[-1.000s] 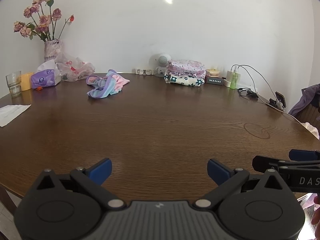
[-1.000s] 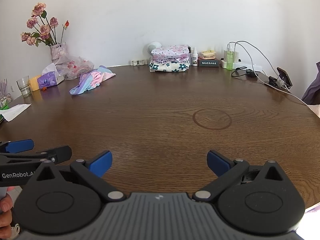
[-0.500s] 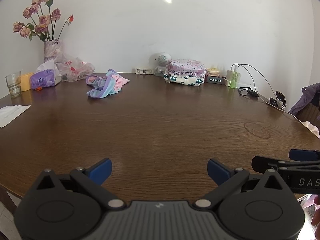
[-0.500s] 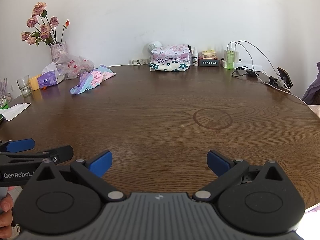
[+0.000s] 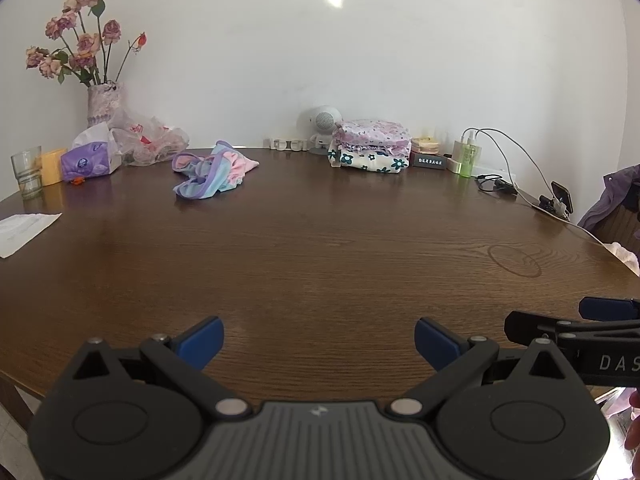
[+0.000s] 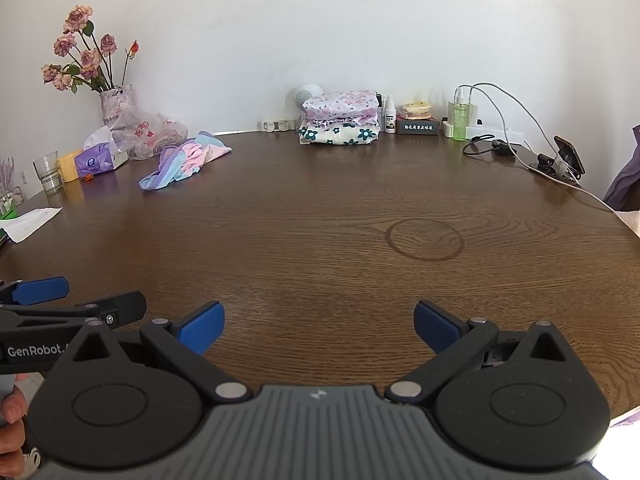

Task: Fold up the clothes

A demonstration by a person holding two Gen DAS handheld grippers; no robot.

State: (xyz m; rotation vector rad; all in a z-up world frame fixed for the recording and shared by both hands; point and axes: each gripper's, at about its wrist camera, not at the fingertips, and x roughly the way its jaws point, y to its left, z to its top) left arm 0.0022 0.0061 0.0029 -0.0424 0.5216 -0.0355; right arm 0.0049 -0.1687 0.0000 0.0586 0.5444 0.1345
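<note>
Crumpled pastel garment [image 5: 212, 174] [image 6: 182, 164] lies on the far left part of my round wooden table [image 5: 320, 264] [image 6: 304, 216], just in front of the crinkled plastic bag [image 5: 150, 142] [image 6: 154, 136] and the tissue pack [image 5: 88, 160] [image 6: 96, 162]. It is a loose heap of pink, lilac and light blue stripes, with a banded edge curling along its near end. Its long axis runs on a diagonal: the blue-striped end points toward me and to the left, the pink end away toward the wall and to the right. It lies flat and bunched, with nothing touching it.

Well to its right, against the wall, sits a folded stack of clothes [image 5: 370, 148] [image 6: 340, 122]: a pink floral piece on top, a white one with dark teal flowers below, edges roughly squared. A small white fan [image 5: 323, 124] stands just behind the stack.

My left gripper [image 5: 319, 338] [image 6: 40, 292] hangs over the near edge of the table with its blue-padded fingers spread wide and nothing between them. My right gripper [image 6: 319, 322] [image 5: 608, 308] is beside it, likewise spread wide and holding nothing. Both are well apart from either pile.

At the far left stand a vase of dried roses [image 5: 102, 108] [image 6: 116, 106] and a drinking glass [image 5: 26, 172] [image 6: 48, 172].
</note>
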